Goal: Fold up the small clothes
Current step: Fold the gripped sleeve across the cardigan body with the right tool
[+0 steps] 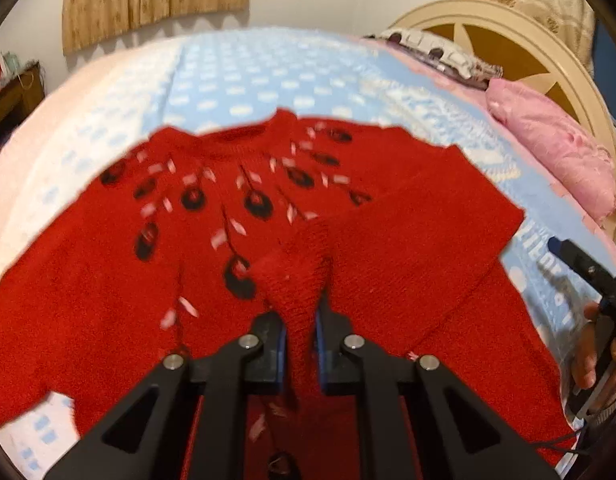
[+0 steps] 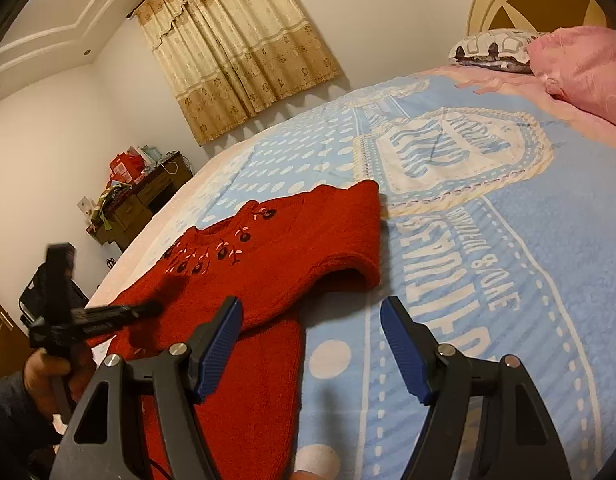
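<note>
On the bed (image 2: 508,264), spread over its blue dotted blanket (image 1: 244,80), lies the red sweater (image 1: 108,280), neck hole toward the far side and its yoke scattered with black rings and pale pink flecks. My left gripper (image 1: 300,344) hangs right over the knit, and its jaws are closed tight on a pinched-up ridge of red wool that rises in a narrow fold between the blue pads (image 1: 282,344). Beyond that ridge one sleeve (image 1: 420,232) is folded across the body, lying as a flat slanted panel with its cuff edge toward the right side of the bed.

My right gripper (image 2: 312,344) sits beside the sweater's lower edge, over bare blanket, with its jaws wide apart and nothing between them; the left blue pad overlaps the hem in the right wrist view, but I cannot tell whether it touches the cloth. From that side the folded sleeve shows as a thick rounded roll at the sweater's near corner, and my other hand (image 2: 48,372) grips its tool at the left edge.

A pink pillow (image 1: 556,148) rests by the cream headboard (image 1: 508,28), with a patterned pillow (image 2: 492,50) next to it. Beige curtains (image 2: 236,52) hang on the wall, and a cluttered wooden cabinet (image 2: 144,204) stands past the bed's far corner.
</note>
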Tool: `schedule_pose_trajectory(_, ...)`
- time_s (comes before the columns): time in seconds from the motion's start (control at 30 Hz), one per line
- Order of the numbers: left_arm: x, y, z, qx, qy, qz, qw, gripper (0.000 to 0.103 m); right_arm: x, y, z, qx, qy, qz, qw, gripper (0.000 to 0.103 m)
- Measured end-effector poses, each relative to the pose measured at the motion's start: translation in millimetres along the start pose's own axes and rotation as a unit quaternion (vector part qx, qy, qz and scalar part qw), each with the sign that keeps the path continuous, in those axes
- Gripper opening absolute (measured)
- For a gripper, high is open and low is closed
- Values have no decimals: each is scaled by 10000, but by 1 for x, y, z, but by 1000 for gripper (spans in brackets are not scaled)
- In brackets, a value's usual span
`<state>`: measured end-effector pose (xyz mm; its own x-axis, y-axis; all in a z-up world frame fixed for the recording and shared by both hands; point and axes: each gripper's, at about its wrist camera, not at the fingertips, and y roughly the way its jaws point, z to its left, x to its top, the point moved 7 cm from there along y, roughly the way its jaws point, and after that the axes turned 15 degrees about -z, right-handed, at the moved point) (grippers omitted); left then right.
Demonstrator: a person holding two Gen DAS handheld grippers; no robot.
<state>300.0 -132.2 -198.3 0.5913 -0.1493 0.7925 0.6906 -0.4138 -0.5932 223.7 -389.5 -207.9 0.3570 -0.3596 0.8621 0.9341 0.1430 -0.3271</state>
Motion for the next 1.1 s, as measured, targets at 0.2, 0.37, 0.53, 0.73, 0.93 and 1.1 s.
schedule_pose_trajectory(0.2,30,-31,34,235,-41,-396,9989,12,-3,-1,5,70,-114,-4,9999,72)
schedule_pose_trajectory(0.37,47,-41,74,529,-168,-558,9969,11,-2,-3,5,93,-98,-38,9999,72)
schedule_pose_trajectory(0.53,44,-48,101,749,-258,-548,9954,11,-3,-2,5,97,-61,8,9999,72)
schedule_pose_trajectory(0.73,34,-48,115,875,-269,-483,9946,11,-4,-1,6,106,-60,40,9999,72)
schedule_pose_trajectory(0.93,21,-43,131,970,-406,-356,9938,11,-6,0,6,108,-57,86,9999,72)
schedule_pose_trajectory(1.1,4,-32,137,1077,-446,-176,9930,11,-7,1,6,95,-68,126,9999,72)
